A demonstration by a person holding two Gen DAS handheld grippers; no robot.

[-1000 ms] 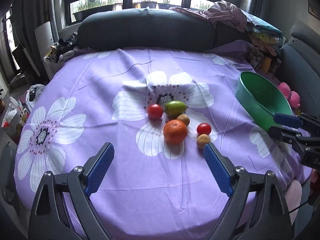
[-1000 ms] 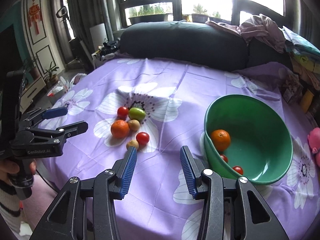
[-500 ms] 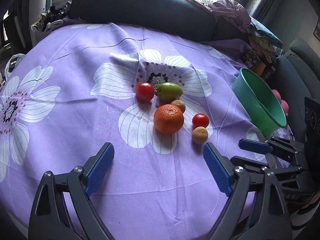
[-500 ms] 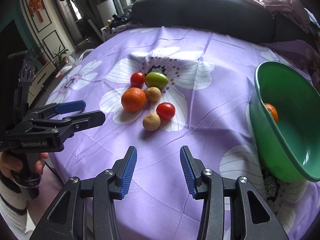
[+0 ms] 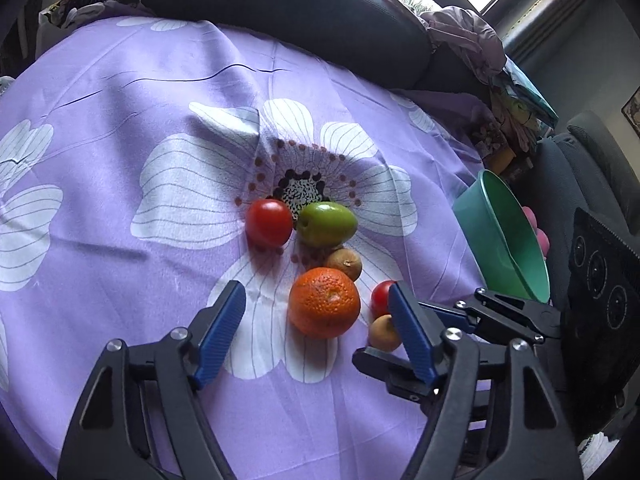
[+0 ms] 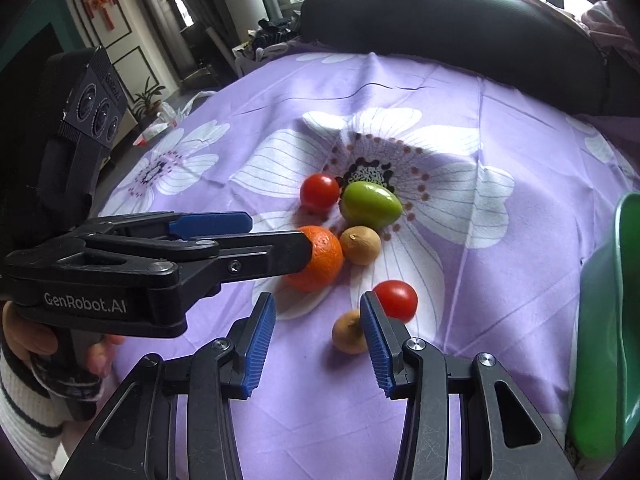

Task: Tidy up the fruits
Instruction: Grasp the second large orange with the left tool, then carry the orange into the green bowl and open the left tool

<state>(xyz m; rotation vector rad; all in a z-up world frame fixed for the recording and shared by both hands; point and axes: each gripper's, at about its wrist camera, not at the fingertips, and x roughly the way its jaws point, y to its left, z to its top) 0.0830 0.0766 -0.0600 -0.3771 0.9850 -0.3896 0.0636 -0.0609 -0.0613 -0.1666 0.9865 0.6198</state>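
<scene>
Both tongs (image 5: 316, 336) nearer the fruit (image 5: 324, 308)

fruits (image 5: 324, 276) on cloth (image 5: 120, 140), bowl (image 5: 508, 248) right

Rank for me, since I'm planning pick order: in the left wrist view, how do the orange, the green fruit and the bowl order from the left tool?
1. Orange, between the open left tool fingers.
2. Green fruit, straight beyond it.
3. Green bowl, far right edge.

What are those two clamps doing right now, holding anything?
Left gripper: jaws open around the orange, not gripping.
Right gripper: jaws open, empty.
</scene>
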